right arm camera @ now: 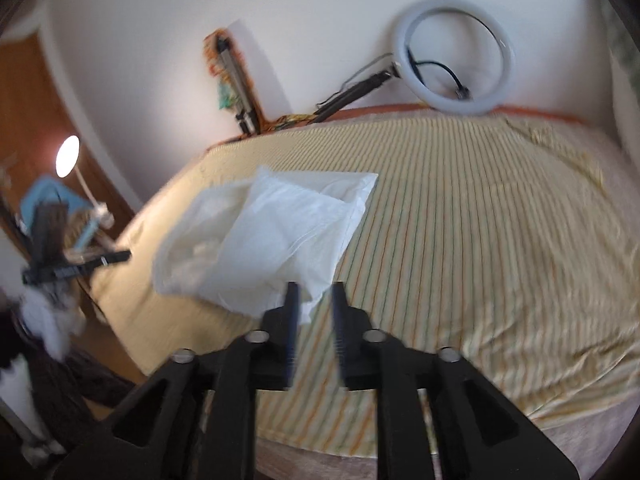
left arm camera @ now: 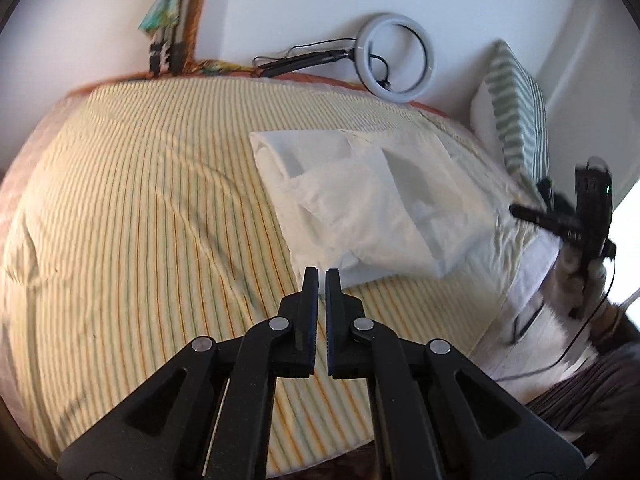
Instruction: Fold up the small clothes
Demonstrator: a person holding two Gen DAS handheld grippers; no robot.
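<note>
A white, partly folded garment [left arm camera: 360,216] lies crumpled on the yellow striped bed sheet [left arm camera: 140,200]. My left gripper [left arm camera: 322,276] hovers just short of the cloth's near edge, its fingers shut with nothing between them. At the right of that view my right gripper [left arm camera: 520,212] shows blurred, held by a hand. In the right wrist view the garment [right arm camera: 272,240] lies ahead and to the left. My right gripper [right arm camera: 316,292] stands open at its near corner, with only the sheet [right arm camera: 480,240] visible through the gap. The left gripper [right arm camera: 120,256] shows at the far left.
A ring light [left arm camera: 396,58] on a folded stand leans on the wall behind the bed. A green striped pillow [left arm camera: 516,120] stands at the head. A lit lamp [right arm camera: 66,156] and clutter sit beyond the bed's left edge. The person's fuzzy sleeve [right arm camera: 44,320] is nearby.
</note>
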